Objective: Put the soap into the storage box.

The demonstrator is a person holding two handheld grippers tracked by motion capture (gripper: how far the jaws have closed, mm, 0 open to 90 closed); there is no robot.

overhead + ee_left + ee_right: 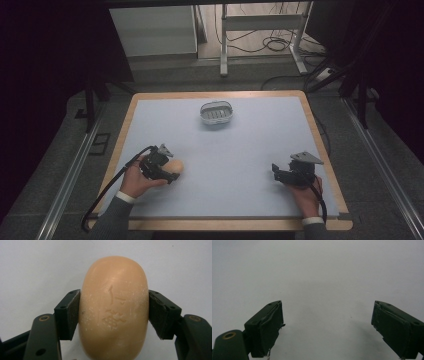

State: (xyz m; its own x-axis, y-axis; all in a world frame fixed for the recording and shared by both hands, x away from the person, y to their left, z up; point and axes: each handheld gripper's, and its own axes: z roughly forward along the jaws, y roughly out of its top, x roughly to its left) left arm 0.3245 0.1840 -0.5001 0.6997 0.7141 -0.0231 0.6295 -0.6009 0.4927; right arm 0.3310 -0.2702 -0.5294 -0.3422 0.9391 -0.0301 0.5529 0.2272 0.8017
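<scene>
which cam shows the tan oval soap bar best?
Left gripper view: the tan oval soap bar is close up between the left gripper pads, stamped marks visible. High view shows it small, partly hidden.

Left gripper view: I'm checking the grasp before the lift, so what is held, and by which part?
The left gripper holds a tan bar of soap, its pads pressed on the bar's two long sides, around mid-length.

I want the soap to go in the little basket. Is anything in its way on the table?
Nothing visible is. The peach oval soap bar, pinched in the left tool, has only bare pale blue tabletop between it and the small white wire basket near the far edge. The right tool sits off to the side.
</scene>
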